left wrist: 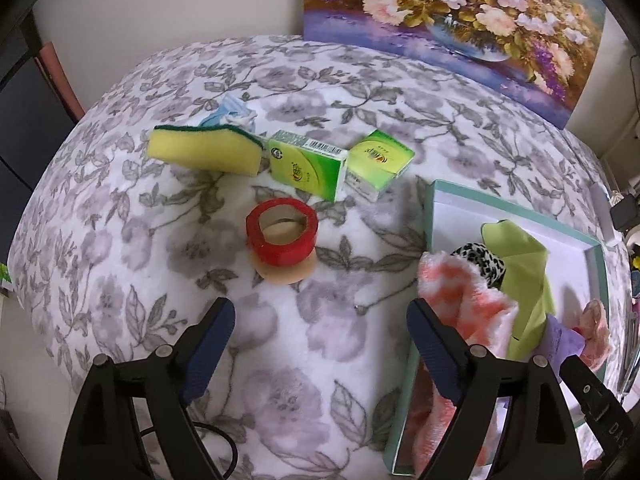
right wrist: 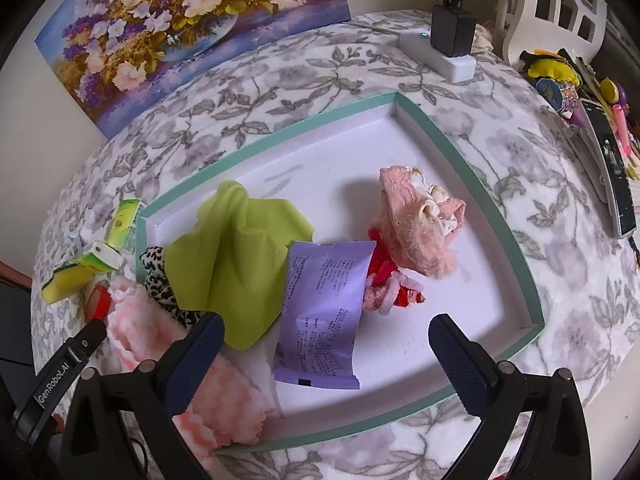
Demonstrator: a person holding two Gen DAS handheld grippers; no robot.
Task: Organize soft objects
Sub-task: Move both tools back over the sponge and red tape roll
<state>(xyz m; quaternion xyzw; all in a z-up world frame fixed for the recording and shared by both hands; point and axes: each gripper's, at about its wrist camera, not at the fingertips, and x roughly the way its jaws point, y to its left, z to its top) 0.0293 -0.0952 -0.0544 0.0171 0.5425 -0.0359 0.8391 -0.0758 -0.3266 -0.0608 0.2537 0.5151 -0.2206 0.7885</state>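
My left gripper stands open over bare floral cloth, just left of the teal-rimmed white tray. A pink-and-white fluffy towel hangs over that tray's near rim, against my right finger. Inside the tray lie a green cloth, a leopard-print scrunchie, a purple packet, a red-and-white fluffy piece and a pale pink sock. My right gripper hangs open above the purple packet, its pads clear of it. A yellow sponge and a blue face mask lie on the cloth.
A red tape roll sits on a beige roll ahead of my left gripper. Two green boxes lie beside the sponge. A flower painting leans at the back. A power strip with a plug, a phone and small clutter line the right edge.
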